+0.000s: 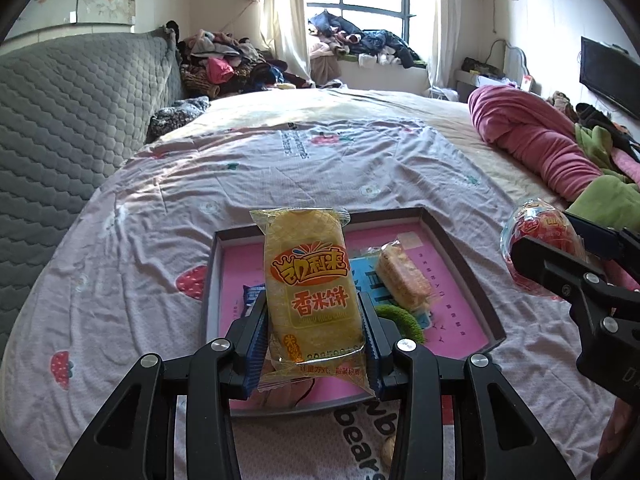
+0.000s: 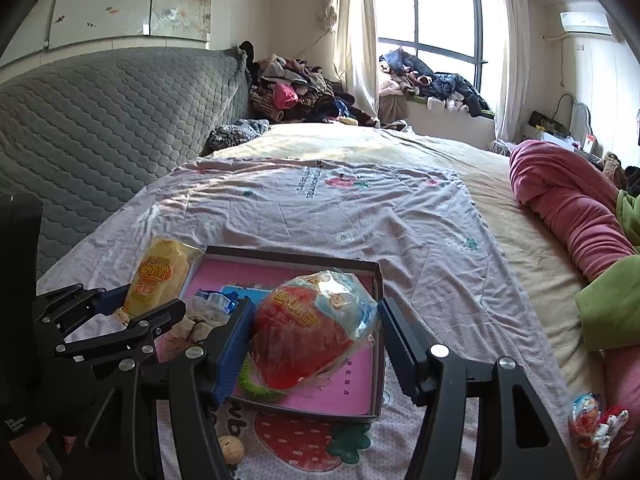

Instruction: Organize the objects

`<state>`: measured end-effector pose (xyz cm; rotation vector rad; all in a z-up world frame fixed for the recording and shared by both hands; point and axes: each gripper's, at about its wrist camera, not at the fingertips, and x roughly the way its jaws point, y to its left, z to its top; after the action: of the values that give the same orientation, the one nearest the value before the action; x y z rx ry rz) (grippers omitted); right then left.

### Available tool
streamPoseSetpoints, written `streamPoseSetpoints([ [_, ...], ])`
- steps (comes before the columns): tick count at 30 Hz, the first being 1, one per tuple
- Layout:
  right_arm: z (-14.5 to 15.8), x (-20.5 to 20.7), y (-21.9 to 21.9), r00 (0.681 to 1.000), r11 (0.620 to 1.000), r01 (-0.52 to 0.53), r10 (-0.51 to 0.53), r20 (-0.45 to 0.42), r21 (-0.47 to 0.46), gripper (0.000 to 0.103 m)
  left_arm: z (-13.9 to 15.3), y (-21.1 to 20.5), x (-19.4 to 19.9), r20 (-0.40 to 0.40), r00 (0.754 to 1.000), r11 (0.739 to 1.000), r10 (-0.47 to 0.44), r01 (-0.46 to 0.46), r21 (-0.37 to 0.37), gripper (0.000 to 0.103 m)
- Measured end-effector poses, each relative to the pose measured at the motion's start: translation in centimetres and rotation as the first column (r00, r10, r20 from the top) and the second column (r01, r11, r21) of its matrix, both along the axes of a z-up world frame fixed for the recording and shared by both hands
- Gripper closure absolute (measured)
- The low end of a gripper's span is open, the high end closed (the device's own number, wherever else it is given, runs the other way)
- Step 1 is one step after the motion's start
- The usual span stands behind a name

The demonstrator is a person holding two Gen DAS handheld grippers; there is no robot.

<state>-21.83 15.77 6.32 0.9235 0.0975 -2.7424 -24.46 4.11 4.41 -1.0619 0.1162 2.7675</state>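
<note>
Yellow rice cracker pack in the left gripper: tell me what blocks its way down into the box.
Nothing visible blocks it. The pack hangs above the box, whose pink floor is bare at the left; a wrapped cake and a green thing lie toward the right.

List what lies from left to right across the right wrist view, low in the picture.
left gripper with the yellow rice cake packet → red snack bag in the right gripper, over the tray → small wrapped sweets on the bed at far right.
</note>
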Motion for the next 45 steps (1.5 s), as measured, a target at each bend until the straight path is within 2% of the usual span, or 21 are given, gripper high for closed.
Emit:
streamPoseSetpoints([
  [12, -3.8, -2.7, 0.1, 0.999, 1.0, 0.007, -0.008, 0.05, 0.014, 0.04, -3.3, 1.1, -2.2, 0.028, 0.999, 1.0, -0.017, 0.017, -0.007, 0.061],
  [18, -6.0, -3.7, 0.2, 0.995, 0.999, 0.01, -0.014, 0.098, 0.035, 0.04, -5.1, 2.0, -3.1, 0.055, 0.998, 0.999, -0.03, 0.032, -0.035, 0.061],
  [25, -8.5, -4.5, 0.6, 0.99, 0.999, 0.008, -0.015, 0.141, 0.049, 0.04, -7.0, 2.7, -3.8, 0.084, 0.996, 0.999, -0.041, 0.044, -0.024, 0.061],
  [45, -11.6, -5.8, 0.4, 0.983, 0.997, 0.003, -0.017, 0.184, 0.077, 0.04, -9.3, 2.6, -5.4, 0.122, 0.992, 0.999, -0.036, 0.038, -0.011, 0.061],
])
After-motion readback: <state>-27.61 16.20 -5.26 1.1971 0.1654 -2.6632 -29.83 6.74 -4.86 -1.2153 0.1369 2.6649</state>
